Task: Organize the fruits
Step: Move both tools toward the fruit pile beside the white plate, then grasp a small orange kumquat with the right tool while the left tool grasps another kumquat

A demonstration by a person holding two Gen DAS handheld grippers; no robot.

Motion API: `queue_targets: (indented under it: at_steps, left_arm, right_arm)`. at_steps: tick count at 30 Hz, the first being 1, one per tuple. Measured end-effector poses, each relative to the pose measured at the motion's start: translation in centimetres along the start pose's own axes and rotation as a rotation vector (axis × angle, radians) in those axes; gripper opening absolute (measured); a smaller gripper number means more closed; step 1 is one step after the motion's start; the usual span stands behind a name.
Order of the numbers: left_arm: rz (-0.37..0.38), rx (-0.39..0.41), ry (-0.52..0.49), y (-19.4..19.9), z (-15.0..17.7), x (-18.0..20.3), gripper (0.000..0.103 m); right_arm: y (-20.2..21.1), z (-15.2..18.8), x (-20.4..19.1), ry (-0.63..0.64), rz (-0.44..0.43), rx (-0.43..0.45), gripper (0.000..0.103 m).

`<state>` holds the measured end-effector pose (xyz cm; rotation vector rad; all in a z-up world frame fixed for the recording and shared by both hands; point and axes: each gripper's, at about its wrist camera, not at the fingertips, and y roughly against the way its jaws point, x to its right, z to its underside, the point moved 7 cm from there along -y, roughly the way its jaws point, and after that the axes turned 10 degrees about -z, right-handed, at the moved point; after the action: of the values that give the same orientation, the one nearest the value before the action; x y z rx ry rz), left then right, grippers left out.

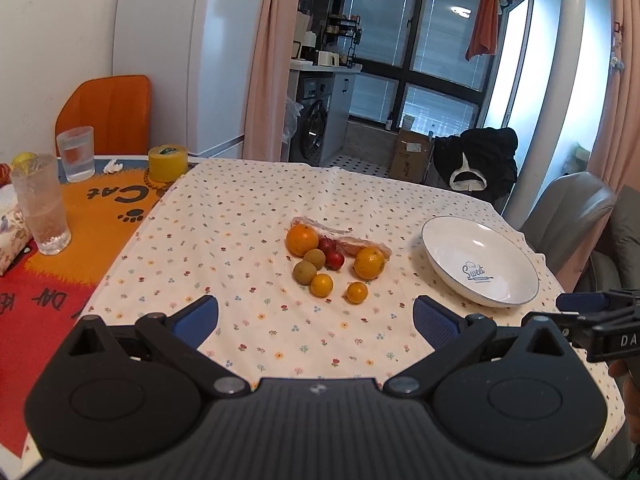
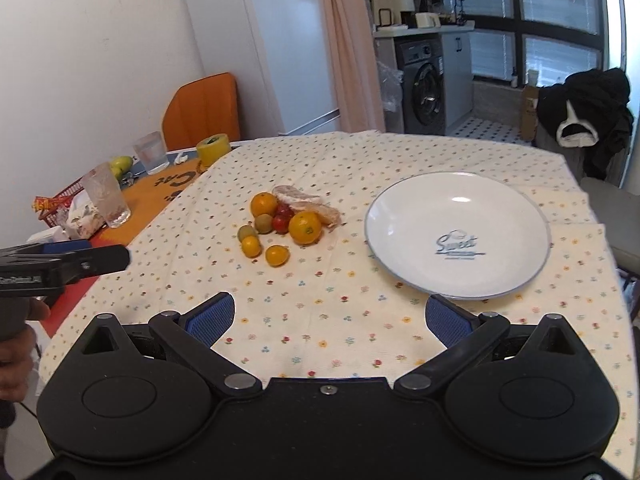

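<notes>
Both grippers are being held level above the near edge of the table (image 1: 248,200), aimed at the plate (image 2: 460,208). "Sweet" is being shown printed inside the plate; "Cat" is readable on the orange mat (image 1: 100,200). Left gripper (image 1: 316,320) and right gripper (image 2: 330,320) are being kept wide apart, nothing gripped or touched. The fruits (image 2: 280,220) are being left piled just left of the plate.

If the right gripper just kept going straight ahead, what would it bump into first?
Probably nothing at first but bare tablecloth. The right gripper is open and points between the fruit pile on its left and the plate on its right. Depth is hard to judge, so it might clip the plate's rim.
</notes>
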<state>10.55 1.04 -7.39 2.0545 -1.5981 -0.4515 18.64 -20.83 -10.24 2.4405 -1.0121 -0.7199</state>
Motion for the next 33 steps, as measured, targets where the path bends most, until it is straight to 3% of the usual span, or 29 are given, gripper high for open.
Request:
queue_targets:
  at_steps: [9, 17, 26, 33]
  left_arm:
    - [0.022, -0.028, 0.018, -3.0, 1.0, -0.3, 0.099]
    - [0.039, -0.069, 0.014, -6.0, 1.3, -0.2, 0.079]
    - [0.061, -0.101, 0.030, -8.9, 0.9, 0.1, 0.060]
    - [0.080, -0.132, 0.041, -10.9, 0.7, 0.5, 0.051]
  right_arm:
    - [-2.7, -0.3, -0.5, 0.015, -0.057, -0.018, 0.103]
    - [-6.0, -0.6, -0.6, 0.032, -0.098, -0.034, 0.101]
    - [-8.9, -1.3, -0.2, 0.025, -0.151, -0.068, 0.079]
    - [-11.3, -1.6, -0.3, 0.023, -0.173, -0.102, 0.060]
